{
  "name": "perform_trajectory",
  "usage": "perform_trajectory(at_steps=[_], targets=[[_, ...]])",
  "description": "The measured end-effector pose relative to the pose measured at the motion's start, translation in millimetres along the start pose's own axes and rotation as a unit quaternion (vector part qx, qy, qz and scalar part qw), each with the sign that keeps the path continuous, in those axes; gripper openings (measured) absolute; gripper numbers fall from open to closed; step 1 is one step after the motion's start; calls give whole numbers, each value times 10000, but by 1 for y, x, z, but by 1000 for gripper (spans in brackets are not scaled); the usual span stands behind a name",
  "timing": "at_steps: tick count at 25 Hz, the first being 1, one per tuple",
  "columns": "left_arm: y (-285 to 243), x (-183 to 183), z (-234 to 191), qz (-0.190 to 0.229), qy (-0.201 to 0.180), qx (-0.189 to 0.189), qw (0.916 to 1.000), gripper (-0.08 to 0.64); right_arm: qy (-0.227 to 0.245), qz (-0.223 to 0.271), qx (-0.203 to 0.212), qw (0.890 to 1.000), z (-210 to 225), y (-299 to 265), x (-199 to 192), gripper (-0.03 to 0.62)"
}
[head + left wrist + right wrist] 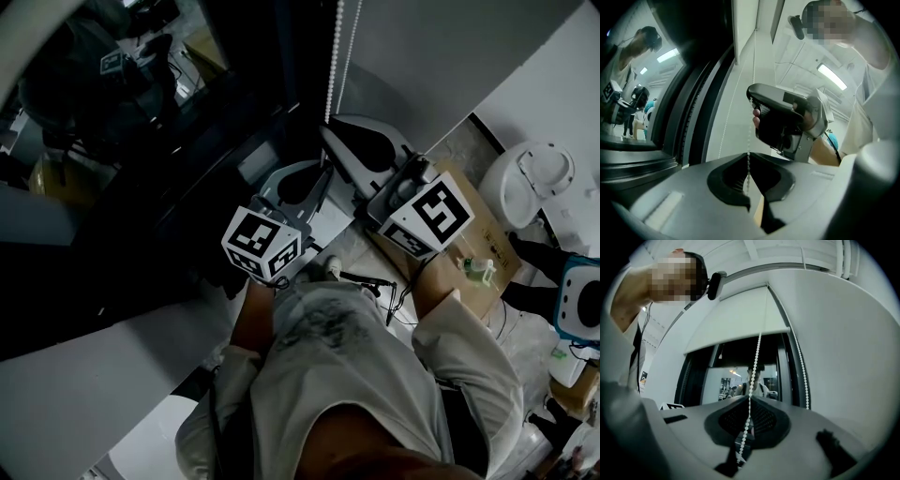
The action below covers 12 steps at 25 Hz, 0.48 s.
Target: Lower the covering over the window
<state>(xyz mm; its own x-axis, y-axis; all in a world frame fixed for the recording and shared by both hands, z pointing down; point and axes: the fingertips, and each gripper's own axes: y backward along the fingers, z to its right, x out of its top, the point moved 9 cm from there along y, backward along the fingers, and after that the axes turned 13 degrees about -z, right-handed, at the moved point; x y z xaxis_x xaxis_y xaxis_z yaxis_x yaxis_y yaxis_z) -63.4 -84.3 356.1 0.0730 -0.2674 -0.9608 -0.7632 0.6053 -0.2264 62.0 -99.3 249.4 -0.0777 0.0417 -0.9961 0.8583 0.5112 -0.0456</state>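
Note:
A white roller blind (736, 322) hangs partway down over the dark window (740, 373). Its white bead chain (755, 357) runs down from the blind's right end, with a second strand (801, 371) along the frame. My right gripper (747, 425) is shut on the chain, up high. In the left gripper view it is the dark body (785, 119) just above the left one. Below it, my left gripper (749, 180) is also shut on the bead chain (749, 140). In the head view both grippers (314, 173) (339, 129) meet under the chain (333, 56).
A cardboard box (497, 246) with a small bottle (478, 270) stands on the floor at the right, by a white round object (534, 183) and a blue-and-white device (581, 300). A white sill (84, 394) runs below the window.

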Motion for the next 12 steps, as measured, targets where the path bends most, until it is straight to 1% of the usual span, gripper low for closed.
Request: perform_trajectory(at_steps=[4, 12], targets=[[-2, -10, -1, -110, -25, 112, 9999, 18, -54, -121, 76, 9999, -1, 0, -11, 20], [-8, -57, -7, -542, 276, 170, 9980, 18, -120, -713, 148, 9973, -6, -9, -53, 18]])
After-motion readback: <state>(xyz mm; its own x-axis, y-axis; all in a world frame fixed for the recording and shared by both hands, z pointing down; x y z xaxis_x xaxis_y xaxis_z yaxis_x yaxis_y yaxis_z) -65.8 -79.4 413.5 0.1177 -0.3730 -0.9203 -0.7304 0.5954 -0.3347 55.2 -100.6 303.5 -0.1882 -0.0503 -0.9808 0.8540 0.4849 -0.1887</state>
